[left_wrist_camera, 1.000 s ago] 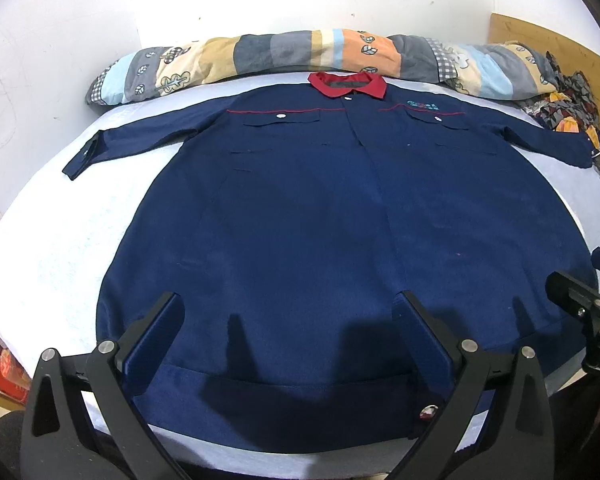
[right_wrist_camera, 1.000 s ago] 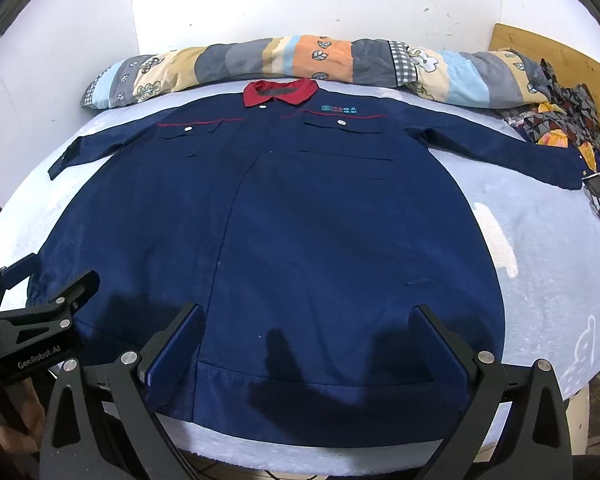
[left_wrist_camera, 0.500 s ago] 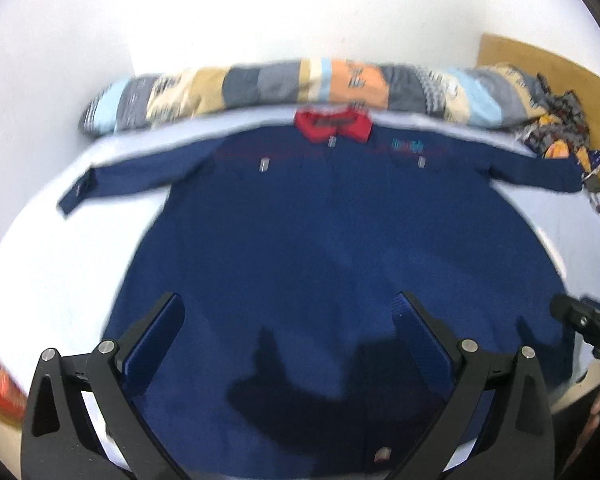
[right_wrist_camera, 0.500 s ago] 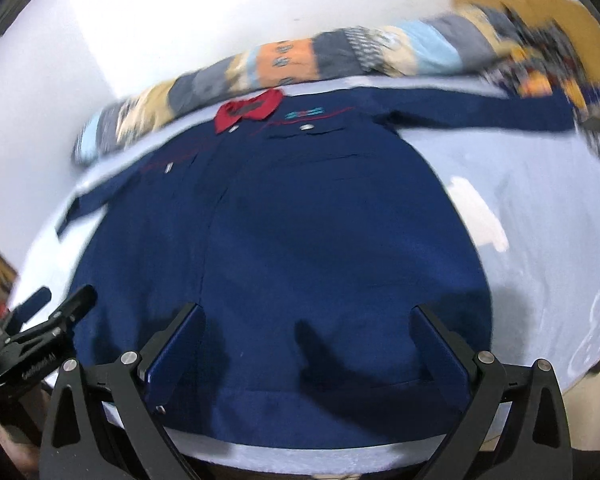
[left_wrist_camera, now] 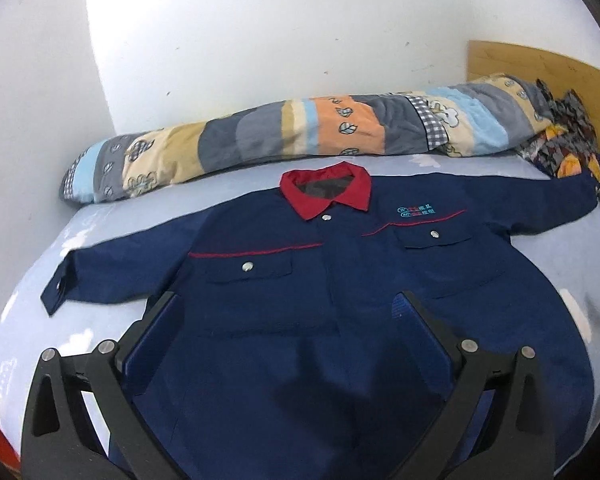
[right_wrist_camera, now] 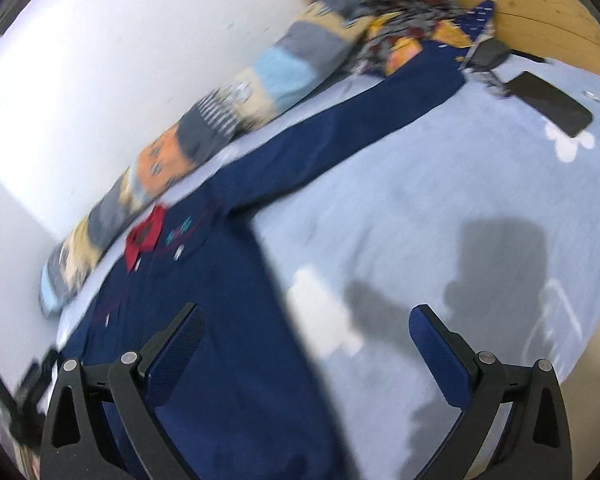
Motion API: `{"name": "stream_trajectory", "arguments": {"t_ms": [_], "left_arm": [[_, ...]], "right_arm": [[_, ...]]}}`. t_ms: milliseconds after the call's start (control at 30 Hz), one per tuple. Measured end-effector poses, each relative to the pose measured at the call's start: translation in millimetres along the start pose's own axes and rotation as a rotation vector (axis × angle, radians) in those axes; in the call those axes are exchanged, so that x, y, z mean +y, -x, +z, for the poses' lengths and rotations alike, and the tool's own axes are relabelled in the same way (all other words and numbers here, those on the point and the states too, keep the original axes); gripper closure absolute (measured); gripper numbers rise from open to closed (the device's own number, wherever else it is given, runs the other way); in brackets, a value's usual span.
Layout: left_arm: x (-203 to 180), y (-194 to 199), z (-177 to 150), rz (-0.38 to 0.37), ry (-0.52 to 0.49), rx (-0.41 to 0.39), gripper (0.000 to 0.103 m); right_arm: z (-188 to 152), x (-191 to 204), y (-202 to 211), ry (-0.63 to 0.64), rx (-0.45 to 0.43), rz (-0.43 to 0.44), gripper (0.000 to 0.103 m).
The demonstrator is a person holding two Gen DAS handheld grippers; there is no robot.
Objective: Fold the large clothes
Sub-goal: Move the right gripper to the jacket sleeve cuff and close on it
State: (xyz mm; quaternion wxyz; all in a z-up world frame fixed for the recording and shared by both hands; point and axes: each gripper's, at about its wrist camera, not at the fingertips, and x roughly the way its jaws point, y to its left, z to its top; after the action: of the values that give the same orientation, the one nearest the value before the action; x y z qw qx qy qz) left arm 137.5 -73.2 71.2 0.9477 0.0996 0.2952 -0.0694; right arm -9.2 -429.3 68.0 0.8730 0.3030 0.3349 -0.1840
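Bedroom: bed w/ blue sheet (left_wrist_camera: 572, 256), patchwork quilt roll (left_wrist_camera: 300, 140), wood headboard (left_wrist_camera: 540, 68).

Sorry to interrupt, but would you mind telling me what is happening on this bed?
A person holds two grippers over a navy work jacket with a red collar, spread flat, sleeves out, on a light blue bed sheet. The left gripper and right gripper are both open, gripping nothing. No fold is made yet.

left wrist: low over jacket (left_wrist_camera: 340, 320), facing collar | right wrist: tilted, toward right sleeve (right_wrist_camera: 340, 136) | shared: jacket, bolster (left_wrist_camera: 300, 140)
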Motion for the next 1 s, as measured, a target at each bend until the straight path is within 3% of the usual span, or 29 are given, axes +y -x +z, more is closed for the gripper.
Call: {"name": "stream_trajectory", "arguments": {"t_ms": [200, 333, 500, 567, 633, 733, 1000], "left_arm": [[-7.1, -14.5, 8.1, -0.031, -0.012, 0.026, 0.0], [-9.7, -17.8, 12.6, -0.039, -0.026, 0.02, 0.0], [-11.0, -26.8, 13.7, -0.046, -0.036, 0.044, 0.0], [-11.1, -28.0, 13.2, -0.049, -0.04, 0.048, 0.0], [-11.8, -28.9, 12.4, -0.041, -0.054, 0.048, 0.0], [-14.1, -33.8, 8.8, -0.029, -0.082, 0.061, 0.0], [-12.9, -36.7, 4.1, -0.022, -0.108, 0.058, 0.0]], "right_arm": [[56.1, -67.8, -25.4, -0.24, -0.018, 0.09, 0.001], [111.4, -105.9, -34.9, -0.269, -0.084, 0.121, 0.001], [168.8, -155.7, -71.1, -0.329, -0.076, 0.075, 0.006], [184.0, -176.3, -88.2, -0.37, -0.084, 0.08, 0.011], [197.5, -191.4, -105.6, -0.385, -0.072, 0.064, 0.025], [214.9, -208.0, -129.0, -0.405, -0.074, 0.036, 0.038], [244.8, -236.4, -174.2, -0.4, -0.077, -0.044, 0.049]]}}
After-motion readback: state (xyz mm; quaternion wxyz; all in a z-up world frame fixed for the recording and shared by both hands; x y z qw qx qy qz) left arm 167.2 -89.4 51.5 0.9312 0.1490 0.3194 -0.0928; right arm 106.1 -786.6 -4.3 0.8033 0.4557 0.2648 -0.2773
